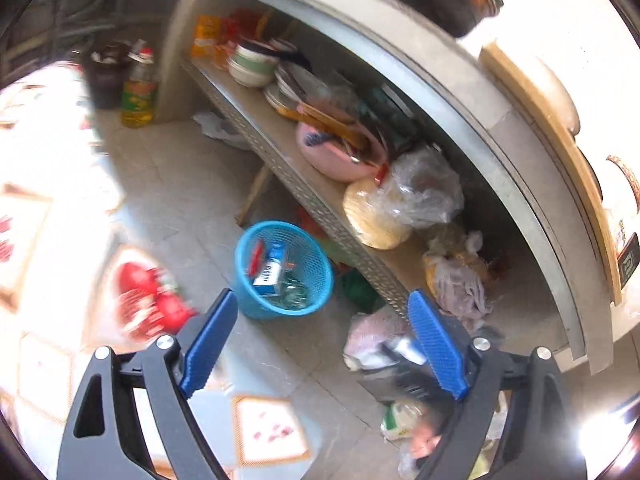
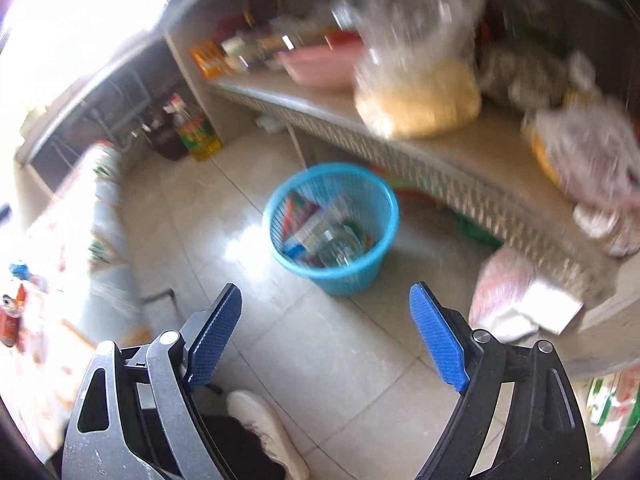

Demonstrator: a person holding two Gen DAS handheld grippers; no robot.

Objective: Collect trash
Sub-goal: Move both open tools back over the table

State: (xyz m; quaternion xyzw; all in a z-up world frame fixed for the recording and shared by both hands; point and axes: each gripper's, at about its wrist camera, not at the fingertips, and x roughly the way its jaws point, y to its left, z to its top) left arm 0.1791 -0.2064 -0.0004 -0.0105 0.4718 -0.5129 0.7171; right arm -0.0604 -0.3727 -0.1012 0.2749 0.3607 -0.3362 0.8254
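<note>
A blue mesh waste basket (image 1: pixel 284 268) stands on the tiled floor in front of a low shelf and holds a blue-and-white carton, wrappers and clear plastic. In the right wrist view the basket (image 2: pixel 334 228) sits just beyond the fingertips. My left gripper (image 1: pixel 324 304) hovers above the floor near the basket, jaws wide apart, nothing between the blue pads. My right gripper (image 2: pixel 326 300) is likewise open and empty, pointing down at the floor short of the basket.
The low shelf (image 1: pixel 304 196) carries bowls, a pink basin (image 1: pixel 336 152) and bagged food (image 2: pixel 416 96). An oil bottle (image 1: pixel 138 92) stands by the wall. Bags lie on the floor at right (image 2: pixel 516 300). A person's white shoe (image 2: pixel 268 432) is below the right gripper. Red packaging (image 1: pixel 152 304) lies at left.
</note>
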